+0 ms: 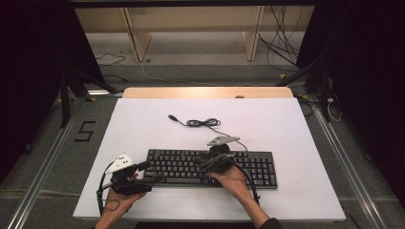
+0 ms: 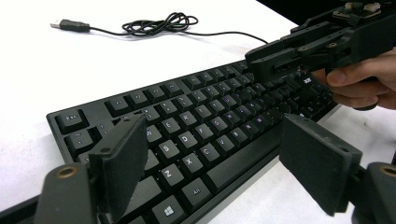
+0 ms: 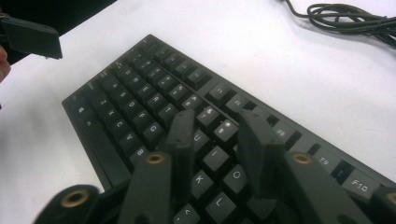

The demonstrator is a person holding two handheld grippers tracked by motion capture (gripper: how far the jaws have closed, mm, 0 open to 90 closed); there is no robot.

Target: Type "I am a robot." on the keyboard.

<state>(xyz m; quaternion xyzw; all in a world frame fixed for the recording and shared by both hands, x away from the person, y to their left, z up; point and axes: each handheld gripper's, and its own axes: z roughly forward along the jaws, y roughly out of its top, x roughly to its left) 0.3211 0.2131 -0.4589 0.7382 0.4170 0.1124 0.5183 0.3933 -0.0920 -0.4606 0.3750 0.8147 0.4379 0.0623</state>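
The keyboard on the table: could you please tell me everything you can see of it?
The keyboard is a black, full-size board that looks like plastic, with pale legends on dark keycaps and a number pad at its right end. It lies flat on the white table, long side toward the person. Its thin black cable, partly coiled, ends in an unplugged USB plug. The left gripper stands open at its left end; the right gripper, jaws narrowly apart, hovers over the middle keys.

One keyboard, one cable, two grippers.
A single black keyboard (image 1: 212, 168), one coiled cable (image 1: 203, 123); left gripper (image 1: 149, 171), right gripper (image 1: 203, 160).
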